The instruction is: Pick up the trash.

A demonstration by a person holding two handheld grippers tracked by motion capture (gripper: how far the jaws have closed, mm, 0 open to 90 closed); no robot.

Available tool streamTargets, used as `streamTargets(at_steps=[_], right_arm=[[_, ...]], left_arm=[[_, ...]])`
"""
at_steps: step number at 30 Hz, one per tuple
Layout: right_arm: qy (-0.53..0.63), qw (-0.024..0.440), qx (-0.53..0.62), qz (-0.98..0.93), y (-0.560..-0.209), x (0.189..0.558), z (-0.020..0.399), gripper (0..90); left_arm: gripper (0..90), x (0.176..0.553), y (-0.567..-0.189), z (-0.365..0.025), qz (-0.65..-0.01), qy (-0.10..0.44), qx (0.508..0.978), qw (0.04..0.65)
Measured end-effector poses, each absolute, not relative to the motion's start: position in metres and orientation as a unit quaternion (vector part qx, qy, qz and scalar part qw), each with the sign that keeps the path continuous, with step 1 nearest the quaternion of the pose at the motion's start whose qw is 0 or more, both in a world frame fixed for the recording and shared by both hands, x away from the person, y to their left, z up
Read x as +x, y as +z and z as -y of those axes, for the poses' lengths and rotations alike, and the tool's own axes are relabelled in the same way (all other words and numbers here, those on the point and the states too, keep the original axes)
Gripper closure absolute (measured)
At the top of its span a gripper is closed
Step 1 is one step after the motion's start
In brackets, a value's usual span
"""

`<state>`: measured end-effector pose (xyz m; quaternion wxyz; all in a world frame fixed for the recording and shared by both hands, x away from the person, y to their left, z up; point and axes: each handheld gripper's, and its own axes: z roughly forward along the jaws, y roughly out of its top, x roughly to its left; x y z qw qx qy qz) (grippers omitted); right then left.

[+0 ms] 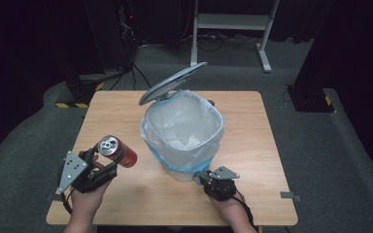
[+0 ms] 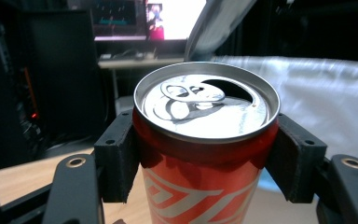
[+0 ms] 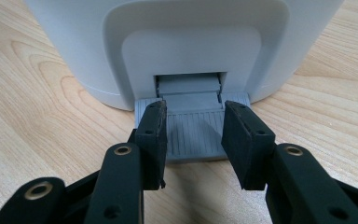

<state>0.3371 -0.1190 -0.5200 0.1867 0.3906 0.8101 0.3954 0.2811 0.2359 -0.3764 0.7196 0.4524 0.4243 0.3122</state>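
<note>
- Surface: light wooden table (image 1: pixel 252 160), square-cornered, standing on grey carpet (image 1: pixel 24 160). Room beyond is dark; a white desk frame (image 1: pixel 233 24) stands at the back, black equipment and cables (image 1: pixel 126 34) at back left.
- Left gripper view also takes in a lit monitor (image 2: pixel 168 18) behind a desk in the background.
- Left of table: left gripper (image 1: pixel 108 162) held in the person's left hand (image 1: pixel 88 194), above the near left corner of the table.
- Its jaws are closed onto a red soda can (image 1: pixel 118 151); the pads press on opposite sides of the can just below its rim. Can is tilted, silver top towards the camera, tab opening already punched.
- Can is off the table, well to the left of the bin and apart from it.
- Centre: white pedal bin (image 1: pixel 184 131) with clear liner bag, lid (image 1: pixel 172 83) tipped up at the far side.
- Right: right gripper (image 1: pixel 205 177) in the right hand (image 1: pixel 228 208), at the near foot of the bin.
- Its jaws stand moderately apart, tips resting down on the grey ribbed pedal (image 3: pixel 196 133), one at each side edge. Whether the pads squeeze the pedal I cannot tell.
</note>
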Motion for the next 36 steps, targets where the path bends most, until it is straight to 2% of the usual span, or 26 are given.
streamTargets(at_steps=[5, 24, 36], right_arm=[[0.395, 0.187, 0.391, -0.81, -0.52, 0.337, 0.119, 60.1], [0.395, 0.186, 0.39, -0.811, -0.52, 0.337, 0.119, 60.1], [0.394, 0.186, 0.39, -0.811, -0.52, 0.338, 0.119, 60.1]], left_arm=[[33.9, 0.278, -0.358, -0.233, -0.404, 0.316, 0.452, 0.73], [33.9, 0.254, -0.304, -0.222, -0.333, 0.333, 0.397, 0.787], [33.9, 0.261, -0.292, -0.211, -0.314, 0.332, 0.393, 0.798]])
